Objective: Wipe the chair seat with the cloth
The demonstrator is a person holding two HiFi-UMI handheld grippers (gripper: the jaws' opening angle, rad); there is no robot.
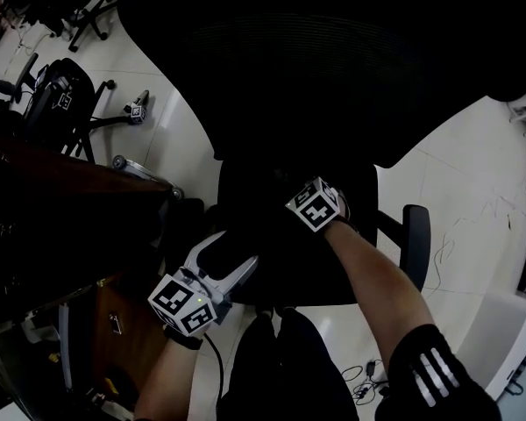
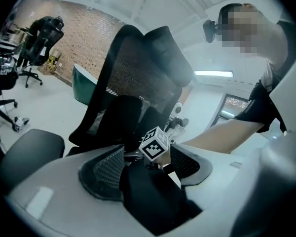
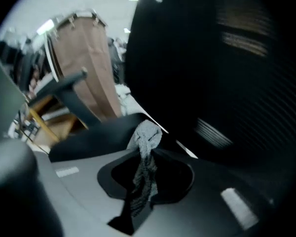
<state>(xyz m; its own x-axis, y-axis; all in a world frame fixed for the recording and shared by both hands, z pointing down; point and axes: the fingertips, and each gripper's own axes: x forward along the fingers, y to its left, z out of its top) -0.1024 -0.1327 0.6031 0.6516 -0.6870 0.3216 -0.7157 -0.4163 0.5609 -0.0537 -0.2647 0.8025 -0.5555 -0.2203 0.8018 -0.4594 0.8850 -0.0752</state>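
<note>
Over the black seat [image 1: 276, 266] of the office chair, the right tongs [image 3: 147, 162] are closed on a grey knitted cloth [image 3: 144, 181]. The cloth runs between the two dark pads, and a crumpled end sticks out past their tips, just above the seat and in front of the mesh backrest [image 1: 333, 68].

The left tongs [image 1: 228, 257] are at the seat's left edge with the jaws wide apart. A black part of the chair lies between them, and I cannot tell whether they press on it. Just beyond these jaws is the right tongs' marker cube [image 2: 154, 143], which has black-and-white square patterns on its faces.

The only other marking is three white stripes on the person's black sleeve [image 1: 434, 371]. The chair's right armrest [image 1: 415, 239] stands over a pale tiled floor [image 1: 473, 182]. A dark wooden bench [image 1: 70, 182] is at the left, with another office chair [image 1: 66, 95] beyond it.
</note>
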